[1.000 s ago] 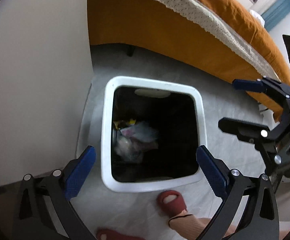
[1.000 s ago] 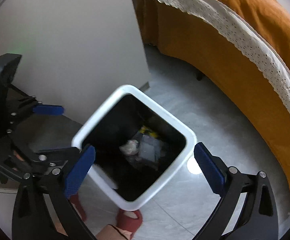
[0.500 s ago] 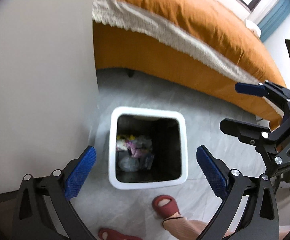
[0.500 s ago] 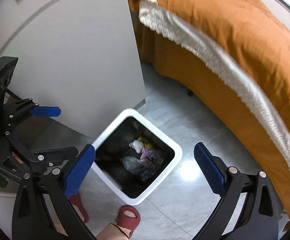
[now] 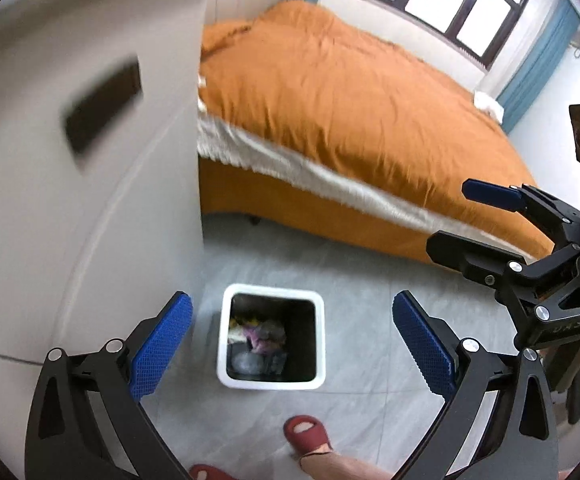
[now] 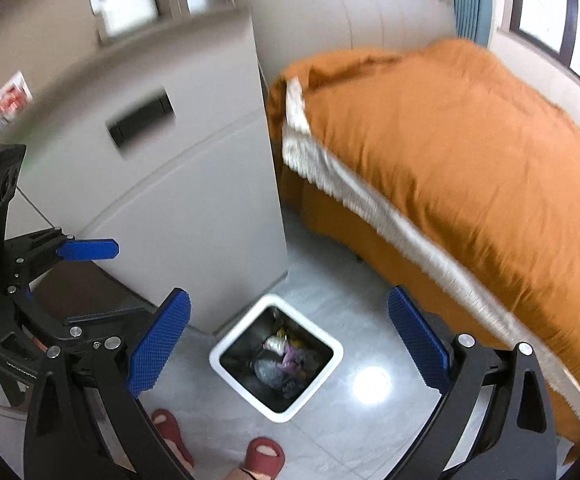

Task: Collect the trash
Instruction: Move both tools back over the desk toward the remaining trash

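Note:
A white square trash bin [image 5: 221,344] stands on the grey tiled floor, far below both grippers; it also shows in the right wrist view [image 6: 225,376]. Crumpled trash [image 5: 255,336] lies inside it, seen too in the right wrist view [image 6: 281,360]. My left gripper [image 5: 290,344] is open and empty, high above the bin. My right gripper [image 6: 285,344] is open and empty, also high above the bin. The right gripper shows at the right of the left wrist view [image 5: 474,216]; the left gripper shows at the left of the right wrist view [image 6: 81,284].
A tall grey cabinet [image 5: 89,200] with a dark recessed handle [image 6: 141,124] stands left of the bin. A bed with an orange cover [image 5: 350,120] fills the right. The person's feet in red slippers [image 5: 308,436] stand just before the bin. Windows and blue curtains [image 5: 530,60] are behind.
Both grippers have risen well away from the bin, which now looks much smaller. The views have tilted up and show the bed top, cabinet front and windows. Both stay open.

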The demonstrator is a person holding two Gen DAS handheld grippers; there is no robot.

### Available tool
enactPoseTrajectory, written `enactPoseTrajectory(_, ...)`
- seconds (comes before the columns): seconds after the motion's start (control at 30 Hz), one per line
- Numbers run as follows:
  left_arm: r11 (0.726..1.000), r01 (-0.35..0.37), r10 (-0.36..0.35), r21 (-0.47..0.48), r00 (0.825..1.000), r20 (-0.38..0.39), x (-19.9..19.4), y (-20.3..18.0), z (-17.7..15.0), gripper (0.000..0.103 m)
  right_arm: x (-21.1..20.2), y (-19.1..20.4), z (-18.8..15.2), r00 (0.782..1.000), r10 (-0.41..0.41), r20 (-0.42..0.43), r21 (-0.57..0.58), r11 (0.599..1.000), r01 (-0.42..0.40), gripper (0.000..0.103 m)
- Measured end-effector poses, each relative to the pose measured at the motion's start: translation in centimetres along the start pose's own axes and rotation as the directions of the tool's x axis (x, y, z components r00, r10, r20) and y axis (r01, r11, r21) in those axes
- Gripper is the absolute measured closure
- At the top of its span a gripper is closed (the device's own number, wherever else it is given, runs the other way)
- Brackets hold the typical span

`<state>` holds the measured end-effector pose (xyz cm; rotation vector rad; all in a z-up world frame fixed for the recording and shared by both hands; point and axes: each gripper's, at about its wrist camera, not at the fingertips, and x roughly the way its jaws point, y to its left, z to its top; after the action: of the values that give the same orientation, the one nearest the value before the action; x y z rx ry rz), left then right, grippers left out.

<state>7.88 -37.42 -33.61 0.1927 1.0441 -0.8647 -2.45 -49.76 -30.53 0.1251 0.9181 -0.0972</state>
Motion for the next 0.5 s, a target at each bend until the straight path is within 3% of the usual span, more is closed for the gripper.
enactPoseTrajectory(0.3,0.997,-0.081,0.082,-0.017,0.991,0.104,-10.8,-1.6,1.8,0.005,-7.9,2.2,4.7,0.988,0.010,0.154,-0.026,1.000,-0.006,0.005)
enactPoseTrajectory(0.5,0.986,-0.157,0.166,-0.063,0.968,0.189,-18.3,-0.3,2.2,0.005,-11.6,6.3,8.0,0.968,0.086,0.238,-0.102,0.993,-0.063,0.005)
